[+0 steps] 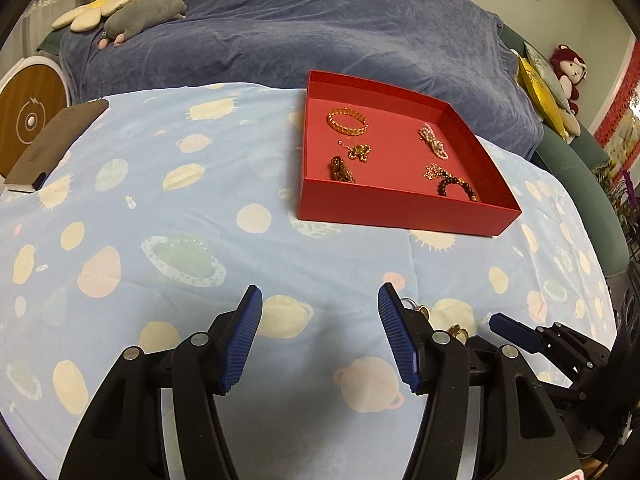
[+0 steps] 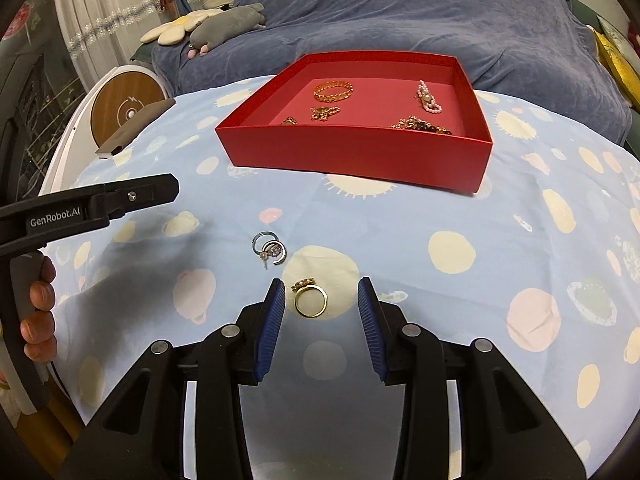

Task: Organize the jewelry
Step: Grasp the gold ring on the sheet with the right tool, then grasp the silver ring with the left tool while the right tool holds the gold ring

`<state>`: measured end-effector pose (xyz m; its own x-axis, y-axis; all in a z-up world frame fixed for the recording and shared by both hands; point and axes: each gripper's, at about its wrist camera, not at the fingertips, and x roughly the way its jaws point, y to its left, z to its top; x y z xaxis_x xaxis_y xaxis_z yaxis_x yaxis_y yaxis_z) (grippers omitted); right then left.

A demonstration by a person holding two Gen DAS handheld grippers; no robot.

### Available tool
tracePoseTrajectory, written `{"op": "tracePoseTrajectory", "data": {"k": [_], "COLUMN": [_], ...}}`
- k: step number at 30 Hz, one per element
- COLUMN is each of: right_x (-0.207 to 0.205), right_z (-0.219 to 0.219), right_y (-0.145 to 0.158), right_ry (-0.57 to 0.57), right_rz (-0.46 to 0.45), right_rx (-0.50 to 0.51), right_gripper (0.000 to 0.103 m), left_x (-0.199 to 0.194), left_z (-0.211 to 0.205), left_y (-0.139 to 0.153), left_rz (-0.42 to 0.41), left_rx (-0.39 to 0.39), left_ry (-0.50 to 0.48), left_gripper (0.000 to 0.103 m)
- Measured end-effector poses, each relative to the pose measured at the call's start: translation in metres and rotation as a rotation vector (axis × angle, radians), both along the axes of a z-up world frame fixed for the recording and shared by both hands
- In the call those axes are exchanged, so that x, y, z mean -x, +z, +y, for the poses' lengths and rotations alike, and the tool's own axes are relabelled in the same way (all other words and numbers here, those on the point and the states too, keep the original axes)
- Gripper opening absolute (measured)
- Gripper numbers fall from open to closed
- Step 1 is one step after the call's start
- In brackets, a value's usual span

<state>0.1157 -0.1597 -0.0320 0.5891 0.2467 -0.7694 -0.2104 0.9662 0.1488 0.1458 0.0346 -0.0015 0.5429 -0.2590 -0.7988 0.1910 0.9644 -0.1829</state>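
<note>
A red box [image 2: 360,156] stands on the planet-print cloth. It holds a gold bracelet [image 2: 333,91], a pearl piece [image 2: 427,98], a gold pendant [image 2: 324,113] and a dark bead bracelet [image 1: 458,188]. On the cloth in the right wrist view, a gold ring [image 2: 311,301] lies between the blue pads of my right gripper [image 2: 320,282]. The pads stand apart from the ring, so the gripper is open. A cluster of silver rings [image 2: 270,249] lies just beyond to the left. My left gripper [image 1: 320,290] hovers open over bare cloth, with nothing between its fingers.
A brown notebook [image 1: 52,148] lies at the table's far left edge, beside a round wood-faced disc [image 1: 28,120]. Behind the table is a bed with a blue blanket [image 1: 320,20] and plush toys [image 1: 144,12]. A person's hand [image 2: 40,308] grips the left tool.
</note>
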Motion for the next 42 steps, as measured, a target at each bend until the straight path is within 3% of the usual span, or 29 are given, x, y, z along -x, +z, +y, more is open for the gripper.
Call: {"op": "tracePoseTrajectory", "data": {"k": [11,16,24,34,42], "right_x": [-0.007,-0.010,-0.005,-0.006,-0.006], "right_z": [0.012,0.007,-0.004,-0.055,-0.057], "right_y": [-0.015,-0.015,-0.008,0.013,0.018], "right_ry": [0.035,0.026,0.000,-0.129,-0.135], "right_rz": [0.014,0.013,0.017,-0.012,-0.010], "right_rx": [0.049,0.056,0.039,-0.022,-0.055], "right_gripper": [0.036,0.019,0.018,0.018,0.018], "left_x": [0.002,0.004,0.009,0.001,0.000], "left_z": [-0.009,-0.022,-0.042,-0.033,-0.045], "left_y": [-0.014,-0.021,-0.024,-0.026,-0.031], "left_rz": [0.037,0.043,0.019,0.020,0.018], "left_rx": [0.003,-0.019,-0.051,-0.059,-0.076], "left_ry": [-0.071,-0.109,-0.154,-0.110,-0.128], "left_gripper": [0.058,0.058,0.058,0.058,0.058]}}
